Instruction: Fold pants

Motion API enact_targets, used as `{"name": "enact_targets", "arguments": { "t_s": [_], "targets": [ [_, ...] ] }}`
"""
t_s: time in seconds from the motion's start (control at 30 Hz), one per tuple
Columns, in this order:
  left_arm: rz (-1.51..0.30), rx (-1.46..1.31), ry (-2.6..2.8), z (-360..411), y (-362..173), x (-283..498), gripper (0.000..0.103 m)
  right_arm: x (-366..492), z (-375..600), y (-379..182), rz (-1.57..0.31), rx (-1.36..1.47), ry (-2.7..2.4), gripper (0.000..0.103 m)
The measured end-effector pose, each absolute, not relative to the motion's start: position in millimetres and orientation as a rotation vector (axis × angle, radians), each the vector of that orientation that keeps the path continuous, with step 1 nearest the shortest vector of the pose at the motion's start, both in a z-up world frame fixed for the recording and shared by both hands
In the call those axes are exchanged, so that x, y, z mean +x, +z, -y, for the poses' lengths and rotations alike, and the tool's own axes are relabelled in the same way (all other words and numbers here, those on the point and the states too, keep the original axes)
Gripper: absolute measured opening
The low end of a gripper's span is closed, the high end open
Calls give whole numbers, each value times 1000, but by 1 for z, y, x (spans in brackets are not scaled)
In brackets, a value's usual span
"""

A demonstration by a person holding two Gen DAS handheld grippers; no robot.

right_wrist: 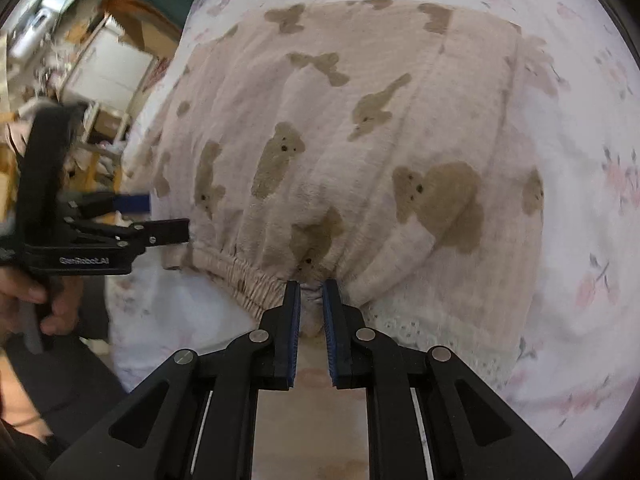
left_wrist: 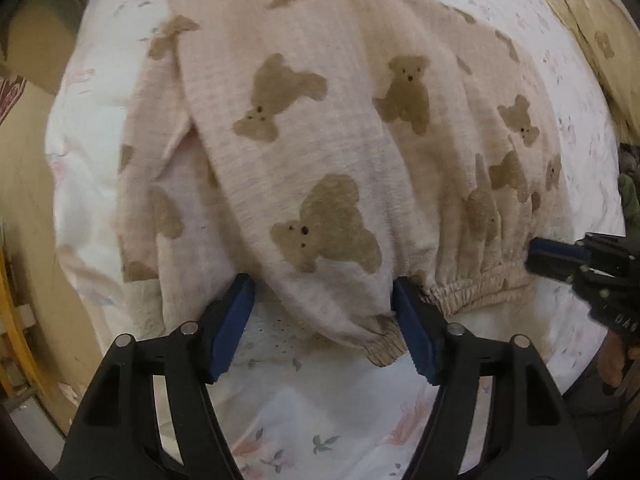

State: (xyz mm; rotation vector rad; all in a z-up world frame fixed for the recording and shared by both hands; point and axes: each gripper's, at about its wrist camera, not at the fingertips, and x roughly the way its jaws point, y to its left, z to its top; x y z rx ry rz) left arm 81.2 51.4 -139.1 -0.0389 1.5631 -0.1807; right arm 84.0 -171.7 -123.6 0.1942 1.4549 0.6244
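The pants [left_wrist: 320,128] are beige fleece with brown teddy bears and lie folded on a white floral bedsheet [left_wrist: 320,420]. My left gripper [left_wrist: 322,300] is open, its blue pads either side of a leg cuff [left_wrist: 380,344] at the near edge. My right gripper [right_wrist: 311,286] is shut on the gathered elastic waistband [right_wrist: 248,280] of the pants [right_wrist: 360,120]. In the left wrist view the right gripper [left_wrist: 536,254] shows at the waistband's right end. In the right wrist view the left gripper [right_wrist: 160,216] shows at the left.
A beige quilt [left_wrist: 592,20] lies at the far right of the bed. Cardboard boxes and clutter [right_wrist: 100,60] stand beyond the bed's left side. A lace-edged white cloth [right_wrist: 432,328] lies under the pants. The bed edge runs just below both grippers.
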Motion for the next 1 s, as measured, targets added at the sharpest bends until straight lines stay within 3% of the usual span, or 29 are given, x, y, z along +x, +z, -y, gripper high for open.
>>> {"name": "enact_targets", "arguments": {
  "t_s": [0.27,0.37,0.53,0.83,0.9,0.93,1.0],
  "targets": [
    [-1411,-57,-61,-99,-88,120,67,130,261,-71,-1227,554,474,15],
    [-1364,-120,38,-129,-83,146,67,149,277,-79,-1225,615,420,22],
    [-1264,-307,166,-180,-85,169,67,178,286,-97,-1225,609,348,23],
    [-1205,-401,141,-184,-92,208,67,220,285,-133,-1251,644,335,24],
    [-1209,-400,123,-178,-97,214,66,222,288,-137,-1258,647,330,32],
    [-1207,-393,117,-174,-98,216,66,222,290,-138,-1251,653,327,48],
    [-1210,-378,110,-168,-101,221,66,221,293,-137,-1231,648,336,52]
  ]
}}
